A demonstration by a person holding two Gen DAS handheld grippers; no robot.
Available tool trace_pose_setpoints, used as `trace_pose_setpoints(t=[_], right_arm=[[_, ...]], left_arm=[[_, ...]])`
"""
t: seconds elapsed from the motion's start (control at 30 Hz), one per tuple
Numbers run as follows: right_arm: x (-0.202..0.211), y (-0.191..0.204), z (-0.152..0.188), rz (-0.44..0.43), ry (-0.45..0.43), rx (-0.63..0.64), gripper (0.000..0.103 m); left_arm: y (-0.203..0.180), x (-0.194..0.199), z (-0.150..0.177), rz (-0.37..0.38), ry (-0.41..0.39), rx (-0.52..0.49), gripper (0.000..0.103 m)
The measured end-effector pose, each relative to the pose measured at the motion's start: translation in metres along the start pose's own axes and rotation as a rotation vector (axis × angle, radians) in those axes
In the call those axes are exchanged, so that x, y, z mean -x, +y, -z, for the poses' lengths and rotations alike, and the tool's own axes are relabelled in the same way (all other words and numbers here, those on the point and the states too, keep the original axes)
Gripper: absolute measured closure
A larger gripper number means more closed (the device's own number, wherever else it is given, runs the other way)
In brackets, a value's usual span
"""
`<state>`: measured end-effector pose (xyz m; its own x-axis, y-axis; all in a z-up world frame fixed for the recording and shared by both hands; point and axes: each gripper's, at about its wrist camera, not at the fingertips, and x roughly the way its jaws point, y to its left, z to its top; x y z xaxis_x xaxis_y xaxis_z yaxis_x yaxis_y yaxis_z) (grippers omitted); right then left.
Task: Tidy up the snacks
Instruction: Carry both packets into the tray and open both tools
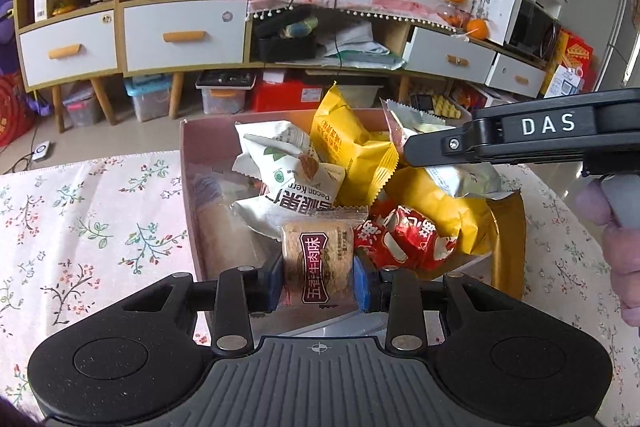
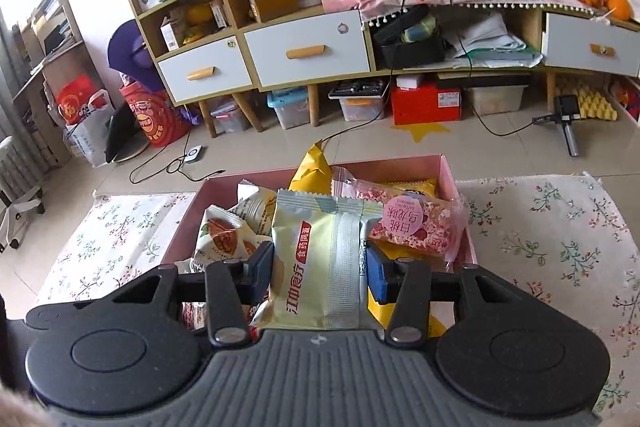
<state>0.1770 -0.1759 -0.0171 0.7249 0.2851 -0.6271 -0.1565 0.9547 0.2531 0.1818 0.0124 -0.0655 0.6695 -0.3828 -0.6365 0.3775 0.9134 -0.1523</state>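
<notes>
Since both packets are sealed foil or film pouches, they should be light, a little slick and easy to crush. The left gripper [image 1: 319, 277] is closed on a clear-wrapped biscuit packet [image 1: 318, 259] with a maroon label, pinched across its middle over the near edge of the pink box [image 1: 188, 163]. The right gripper [image 2: 320, 273] is narrowed onto a pale green foil packet [image 2: 324, 263], pads on its two side edges, above the heaped snacks in the box's near half. A hold across the filled middle looks safest; the crimped end seals would likely slip. Gentle pressure should spare the brittle biscuit.
</notes>
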Motion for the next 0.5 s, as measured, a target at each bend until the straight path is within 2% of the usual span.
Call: trace_pose_setpoints(t=[0.17,0.2,0.27,0.33,0.5], right_arm=[[-0.001,0.002,-0.002,0.005,-0.014,-0.003,0.056],[0.000,0.002,-0.003,0.002,-0.025,-0.009,0.045],[0.004,0.001,-0.004,-0.016,-0.045,-0.026,0.032],[0.008,0.000,-0.004,-0.026,-0.057,-0.027,0.032],[0.018,-0.002,-0.001,-0.002,-0.065,0.018,0.027]], left_arm=[[-0.002,0.002,0.001,0.013,-0.027,-0.034,0.068],[-0.002,0.003,0.001,0.019,-0.032,-0.041,0.063],[-0.004,0.006,0.001,0.022,-0.042,-0.051,0.049],[-0.005,0.009,0.001,0.028,-0.049,-0.062,0.037],[-0.009,0.015,-0.001,0.016,-0.049,-0.084,0.027]])
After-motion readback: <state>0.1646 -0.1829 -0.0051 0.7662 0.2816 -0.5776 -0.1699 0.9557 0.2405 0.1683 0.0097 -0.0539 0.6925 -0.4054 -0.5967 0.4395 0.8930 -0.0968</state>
